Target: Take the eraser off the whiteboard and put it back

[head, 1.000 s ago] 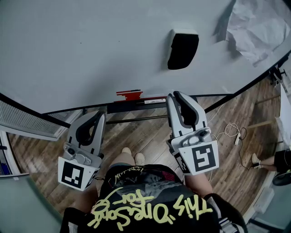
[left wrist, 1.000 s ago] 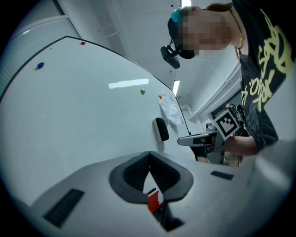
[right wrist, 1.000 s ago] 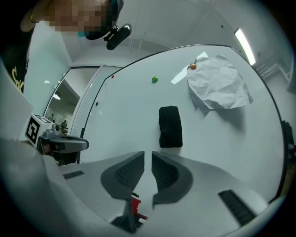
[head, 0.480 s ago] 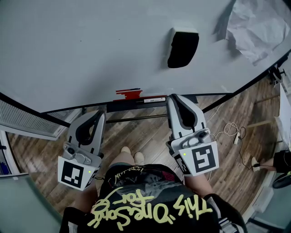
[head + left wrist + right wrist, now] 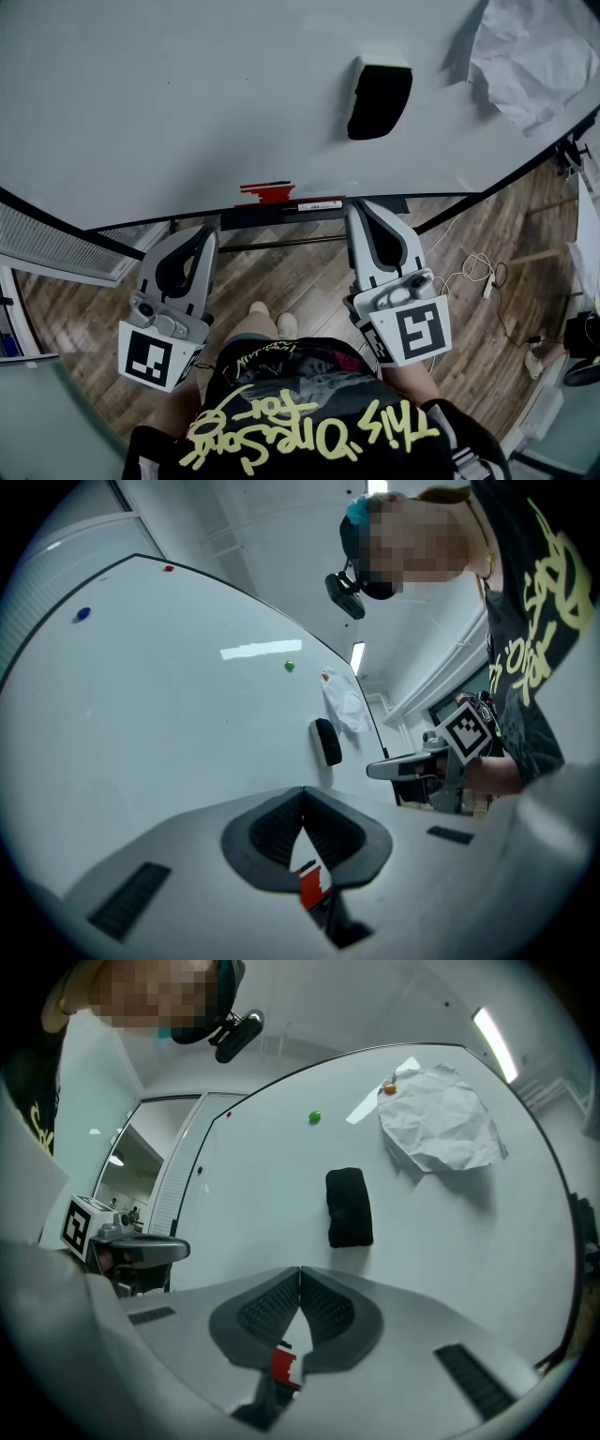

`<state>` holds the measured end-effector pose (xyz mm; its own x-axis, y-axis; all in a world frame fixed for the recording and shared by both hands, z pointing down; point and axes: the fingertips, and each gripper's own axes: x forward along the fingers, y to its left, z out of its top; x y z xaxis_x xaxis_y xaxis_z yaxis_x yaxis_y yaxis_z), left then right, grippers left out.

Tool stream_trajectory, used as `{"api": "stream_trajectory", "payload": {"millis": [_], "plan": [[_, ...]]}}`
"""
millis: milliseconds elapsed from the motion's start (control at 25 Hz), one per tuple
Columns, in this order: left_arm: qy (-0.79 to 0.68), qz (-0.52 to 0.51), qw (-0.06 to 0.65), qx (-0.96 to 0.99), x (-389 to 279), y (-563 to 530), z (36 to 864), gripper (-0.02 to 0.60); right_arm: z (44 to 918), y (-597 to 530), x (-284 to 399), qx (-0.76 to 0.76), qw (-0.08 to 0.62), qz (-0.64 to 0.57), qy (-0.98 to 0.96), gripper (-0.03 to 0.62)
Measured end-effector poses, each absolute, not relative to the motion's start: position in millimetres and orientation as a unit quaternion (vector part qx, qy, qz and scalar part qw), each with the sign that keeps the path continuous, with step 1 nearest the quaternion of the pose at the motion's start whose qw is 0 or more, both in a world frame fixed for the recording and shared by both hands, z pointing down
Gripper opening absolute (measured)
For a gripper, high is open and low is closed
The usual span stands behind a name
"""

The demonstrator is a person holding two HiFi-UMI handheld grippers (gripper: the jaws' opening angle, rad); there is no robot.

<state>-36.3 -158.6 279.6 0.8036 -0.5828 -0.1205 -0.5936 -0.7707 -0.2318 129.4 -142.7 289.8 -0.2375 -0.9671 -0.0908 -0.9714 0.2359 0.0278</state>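
The black eraser (image 5: 378, 99) clings to the whiteboard (image 5: 187, 103), above and slightly right of my right gripper (image 5: 364, 202). In the right gripper view the eraser (image 5: 349, 1207) sits straight ahead of the jaws, well apart from them. The right gripper (image 5: 300, 1271) is shut with nothing between its tips. My left gripper (image 5: 206, 236) hangs lower at the left, below the board's bottom edge, and is shut and empty too. From the left gripper view the eraser (image 5: 327, 742) shows far off to the right, with the right gripper (image 5: 370, 771) beyond.
A crumpled paper sheet (image 5: 520, 61) is stuck to the board at the upper right. Red markers (image 5: 265, 193) lie on the tray (image 5: 281, 214) under the board. Small magnets (image 5: 315, 1117) dot the board. Cables (image 5: 478, 272) lie on the wooden floor at the right.
The right gripper's tips have come together. Both grippers stay about where they were. A foot at the right edge of the floor has moved out of sight.
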Motion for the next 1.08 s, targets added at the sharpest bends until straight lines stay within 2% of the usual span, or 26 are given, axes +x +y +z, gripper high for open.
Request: {"api": "stream_trajectory", "payload": {"millis": [1080], "plan": [[0.317, 0.022, 0.126, -0.94, -43.0, -153.8, 281.9, 0.008, 289.4, -138.9, 120.7, -0.615, 0.021, 0.039, 0.788, 0.009]]}}
